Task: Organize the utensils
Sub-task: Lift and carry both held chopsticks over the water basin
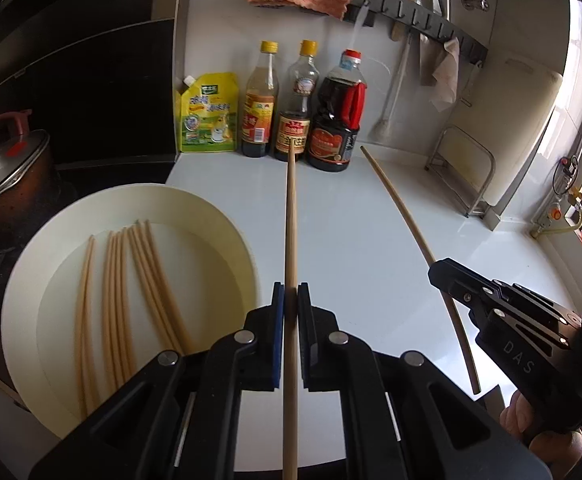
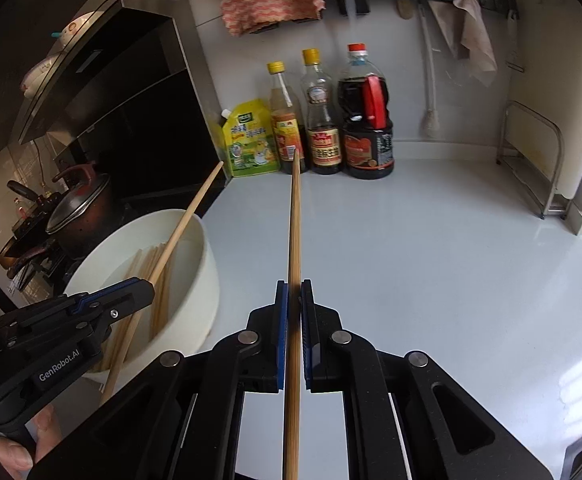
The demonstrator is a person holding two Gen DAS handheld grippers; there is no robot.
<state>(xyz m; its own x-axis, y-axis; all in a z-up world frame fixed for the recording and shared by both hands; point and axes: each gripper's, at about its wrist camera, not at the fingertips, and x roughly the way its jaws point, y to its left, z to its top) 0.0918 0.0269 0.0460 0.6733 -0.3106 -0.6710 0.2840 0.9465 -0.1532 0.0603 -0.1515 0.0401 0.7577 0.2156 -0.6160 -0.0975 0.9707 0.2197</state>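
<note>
Left tool (image 1: 290, 294), blue-padded, pressed together on one long pale wooden chopstick (image 1: 290, 216), held level above the glossy white worktop (image 1: 371, 240) and just right of the round white bowl (image 1: 227, 216). Right tool (image 2: 294, 292) likewise pinching a second wooden chopstick (image 2: 295, 224), aimed toward the row of sauce bottles (image 2: 325, 128) at the back wall. Remaining loose chopsticks (image 1: 131, 280) lying roughly parallel inside the bowl.

Risks, as judged from here:
- Rotation or slippage of either chopstick between the pads, caused by a narrow round shaft gripped at a single point well back from its tip.
- Tip of a held chopstick striking the bottles or the yellow refill pouch (image 2: 249, 140), caused by the long forward overhang.
- Crossing or collision of the two sticks, caused by both tools working close together beside the bowl.

Hidden or unclear:
- Rear ends of both held chopsticks cut off at the lower frame edge.
- Count of chopsticks in the bowl uncertain; several overlapped, some covered by the left tool's body.
- Intended storage place for the utensils not identifiable.
</note>
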